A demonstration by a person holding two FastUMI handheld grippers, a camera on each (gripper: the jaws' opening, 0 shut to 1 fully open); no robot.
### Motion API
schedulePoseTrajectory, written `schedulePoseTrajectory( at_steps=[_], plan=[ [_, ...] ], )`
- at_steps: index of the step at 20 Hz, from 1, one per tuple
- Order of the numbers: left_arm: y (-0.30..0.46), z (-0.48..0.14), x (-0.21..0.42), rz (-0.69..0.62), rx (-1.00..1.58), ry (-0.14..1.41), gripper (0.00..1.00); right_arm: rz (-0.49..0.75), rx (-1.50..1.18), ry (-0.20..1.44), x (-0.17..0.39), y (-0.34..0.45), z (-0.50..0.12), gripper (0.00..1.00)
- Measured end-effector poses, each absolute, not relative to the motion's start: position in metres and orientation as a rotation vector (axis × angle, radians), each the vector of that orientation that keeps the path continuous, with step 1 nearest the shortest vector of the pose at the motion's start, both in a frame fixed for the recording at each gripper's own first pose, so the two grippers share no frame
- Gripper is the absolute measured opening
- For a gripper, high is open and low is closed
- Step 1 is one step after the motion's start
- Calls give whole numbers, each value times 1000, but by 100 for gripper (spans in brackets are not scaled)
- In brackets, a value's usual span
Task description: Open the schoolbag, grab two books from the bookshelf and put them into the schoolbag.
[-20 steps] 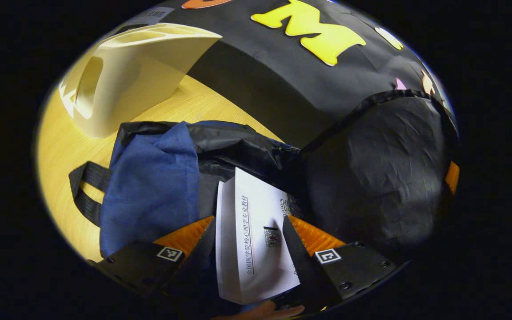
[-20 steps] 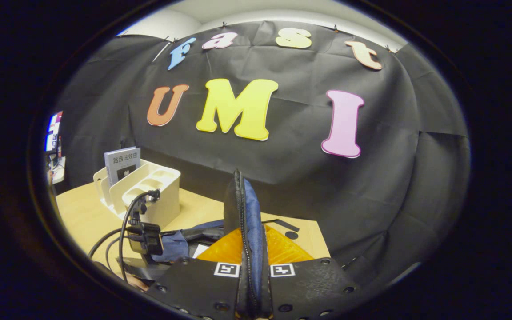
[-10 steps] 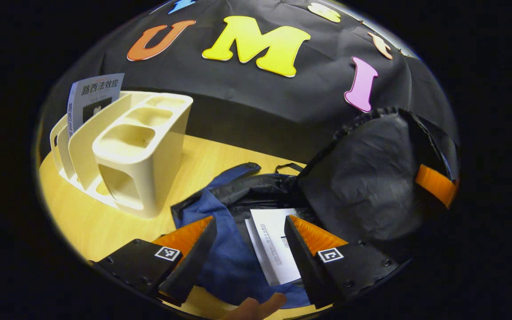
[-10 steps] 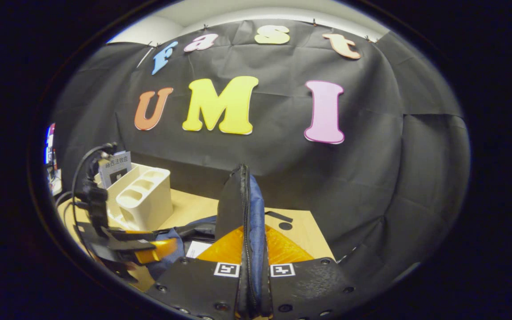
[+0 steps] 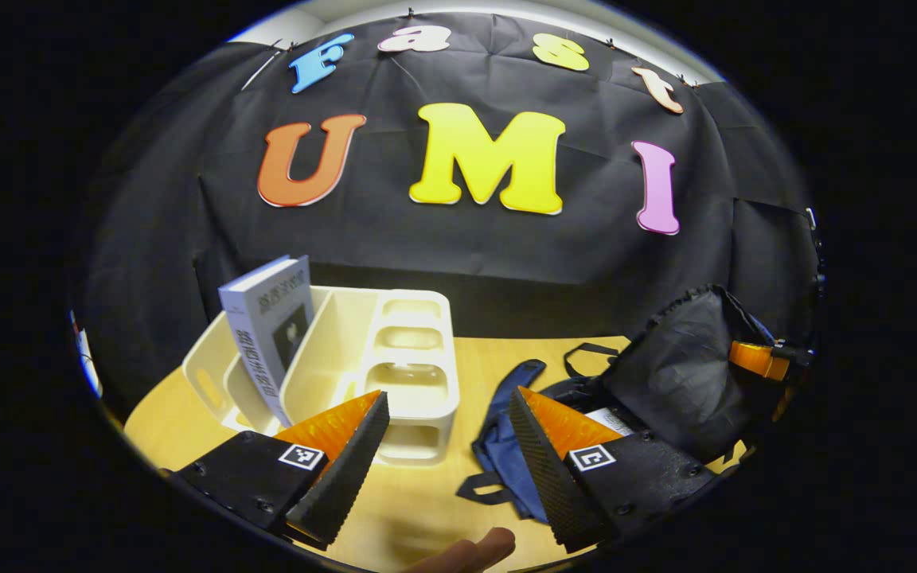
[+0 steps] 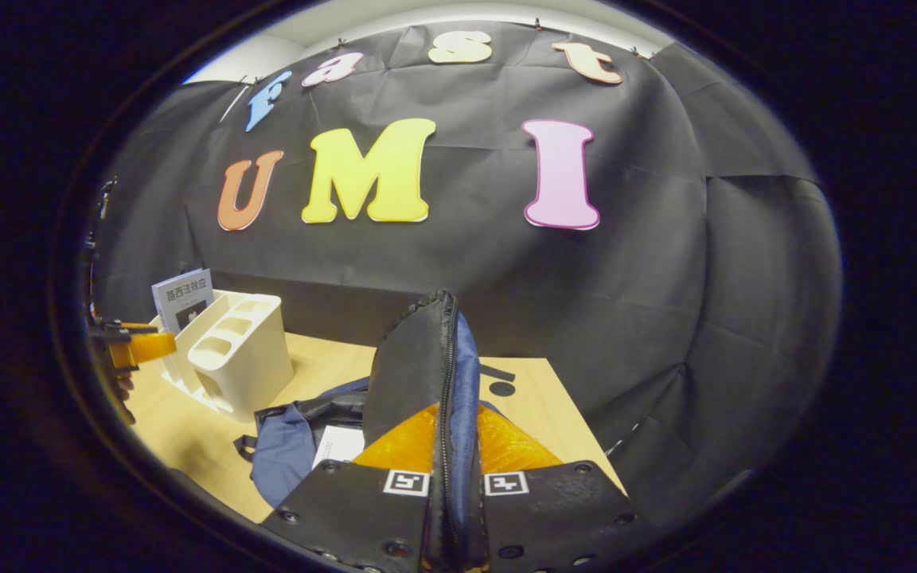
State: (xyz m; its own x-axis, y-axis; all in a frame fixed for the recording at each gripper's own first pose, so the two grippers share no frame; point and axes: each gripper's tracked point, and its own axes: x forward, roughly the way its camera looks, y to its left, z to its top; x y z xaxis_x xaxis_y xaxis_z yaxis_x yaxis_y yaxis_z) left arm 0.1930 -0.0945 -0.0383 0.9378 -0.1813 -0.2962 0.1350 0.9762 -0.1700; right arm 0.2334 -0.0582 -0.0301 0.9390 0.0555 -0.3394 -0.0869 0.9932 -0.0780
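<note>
Since 1 second ago, when my left gripper (image 5: 446,442) hung low over the open schoolbag (image 5: 669,382) with the white book (image 5: 610,419) right between its fingers, I have lifted it and swung it toward the bookshelf (image 5: 395,358). Its jaws stand wide apart with nothing between them, and the cream bookshelf now sits just ahead of the left finger on the wooden table (image 5: 427,509). 1 grey book (image 5: 267,330) stands upright, leaning a little, in a rear slot of that shelf. A fingertip (image 5: 482,547) of my hand shows at the bottom edge of the left gripper view.

In the right gripper view, my right gripper (image 6: 452,446) is clamped on the schoolbag's flap (image 6: 427,366), both fingers pressing the zipped edge and holding it up on end. Below the flap the blue and black schoolbag (image 6: 283,446) lies slumped on the table (image 6: 323,366), and the white book (image 6: 339,446) lies inside its opening. Farther off to the left I see the bookshelf (image 6: 236,358) with the grey book (image 6: 182,296) in it, and my left gripper (image 6: 136,346) at the far left edge, just beside the shelf.
</note>
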Motion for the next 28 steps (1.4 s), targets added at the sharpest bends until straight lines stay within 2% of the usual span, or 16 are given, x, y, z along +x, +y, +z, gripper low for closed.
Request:
schedulePoseTrajectory(
  at_steps=[8, 16, 21, 25, 27, 28],
  plan=[
    [8, -7, 227, -41, -97, 256, 95, 39, -118, 333, 226, -47, -36, 11],
    [73, 29, 312, 52, 5, 255, 94, 66, -109, 345, 217, -41, -40, 11],
    [87, 2, 367, 54, 85, 360, 92, 84, -149, 344, 213, -39, -45, 11],
    [91, -44, 376, 35, 100, 542, 91, 103, -117, 353, 215, -36, -50, 11],
    [87, -55, 379, -1, 118, 594, 88, 108, -118, 354, 215, -33, -52, 11],
    [85, -58, 382, -20, 134, 617, 84, 110, -121, 355, 216, -33, -53, 11]
  ],
)
